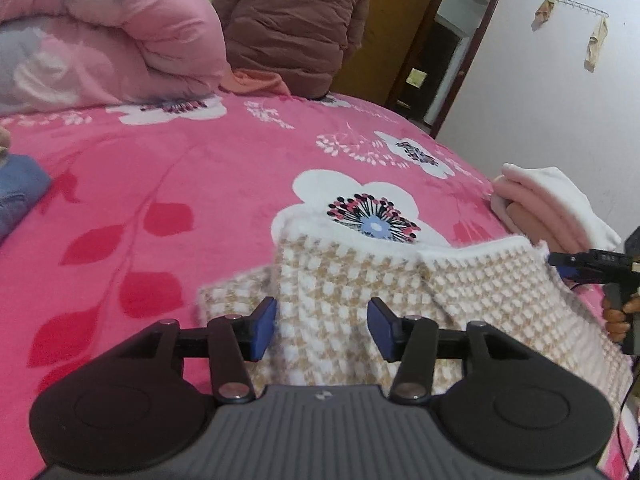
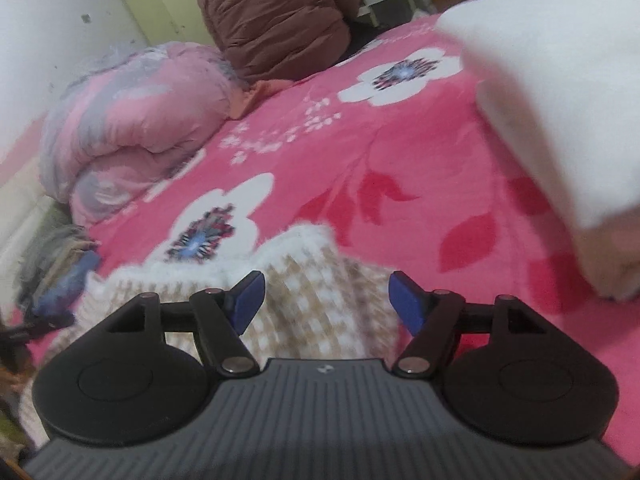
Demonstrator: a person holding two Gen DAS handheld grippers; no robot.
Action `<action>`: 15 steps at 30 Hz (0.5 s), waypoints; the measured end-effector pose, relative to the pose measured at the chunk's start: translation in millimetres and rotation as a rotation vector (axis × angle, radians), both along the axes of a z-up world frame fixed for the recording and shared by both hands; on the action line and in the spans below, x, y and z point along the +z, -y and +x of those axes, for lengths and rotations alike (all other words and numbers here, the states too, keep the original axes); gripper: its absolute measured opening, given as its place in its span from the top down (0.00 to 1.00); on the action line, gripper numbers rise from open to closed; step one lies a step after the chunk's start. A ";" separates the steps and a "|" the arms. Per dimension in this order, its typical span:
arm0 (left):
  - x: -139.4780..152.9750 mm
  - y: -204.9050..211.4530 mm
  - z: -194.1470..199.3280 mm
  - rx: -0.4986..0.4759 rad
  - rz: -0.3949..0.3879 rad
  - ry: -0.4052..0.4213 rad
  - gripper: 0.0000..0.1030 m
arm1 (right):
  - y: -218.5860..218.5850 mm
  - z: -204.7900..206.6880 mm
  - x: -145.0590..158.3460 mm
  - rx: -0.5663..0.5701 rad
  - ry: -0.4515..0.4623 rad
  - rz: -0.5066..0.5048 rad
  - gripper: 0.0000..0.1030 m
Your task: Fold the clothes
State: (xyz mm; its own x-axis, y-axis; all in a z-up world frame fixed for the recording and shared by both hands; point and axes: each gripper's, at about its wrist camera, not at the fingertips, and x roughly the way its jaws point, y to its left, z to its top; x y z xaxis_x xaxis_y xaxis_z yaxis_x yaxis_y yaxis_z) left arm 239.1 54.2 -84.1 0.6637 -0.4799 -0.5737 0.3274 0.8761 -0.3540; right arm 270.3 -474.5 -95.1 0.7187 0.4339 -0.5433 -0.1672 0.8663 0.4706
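Underneath everything spreads the pink flowered bedspread (image 1: pixel 168 168). On it, at its near edge, lies the beige-and-white checked garment (image 1: pixel 340 280), crumpled. Beyond the garment sits a folded pale stack (image 1: pixel 552 204). Over the garment hover the left gripper (image 1: pixel 322 322) and right gripper (image 2: pixel 326 306), both parted, gripping nothing.

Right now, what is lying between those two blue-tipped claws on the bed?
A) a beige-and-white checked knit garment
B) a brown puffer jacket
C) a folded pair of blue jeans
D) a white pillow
A: the beige-and-white checked knit garment lies on the pink flowered blanket under the open left gripper and the open right gripper; neither is pinching it.
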 end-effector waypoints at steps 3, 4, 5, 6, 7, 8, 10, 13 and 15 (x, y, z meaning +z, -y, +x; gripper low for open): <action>-7.0 -3.8 11.4 -0.018 -0.055 -0.034 0.75 | -3.2 10.6 -6.0 0.032 0.005 0.050 0.39; -9.6 -5.1 14.5 -0.014 -0.064 -0.041 0.81 | -4.6 13.2 -7.6 0.034 0.008 0.056 0.49; -11.4 -6.7 15.2 -0.005 -0.078 -0.039 0.91 | -6.3 15.3 -9.0 0.036 0.010 0.058 0.64; -12.9 -8.4 15.3 0.005 -0.094 -0.034 0.91 | -8.5 16.0 -9.8 0.037 0.009 0.052 0.73; -13.1 -10.2 14.1 0.015 -0.116 -0.022 0.92 | -10.7 16.3 -10.0 0.037 0.010 0.043 0.84; -12.2 -12.8 11.2 0.023 -0.147 -0.005 0.92 | -12.8 15.3 -8.5 0.036 0.019 0.030 0.87; -8.3 -21.6 4.2 0.051 -0.226 0.028 0.93 | -17.5 10.5 -0.7 0.027 0.058 0.006 0.90; -1.5 -38.2 -6.7 0.113 -0.325 0.072 0.93 | -18.2 3.8 17.2 0.008 0.135 0.009 0.91; -0.1 -45.3 -13.0 0.134 -0.346 0.092 0.93 | -16.6 3.2 29.3 0.011 0.180 0.036 0.92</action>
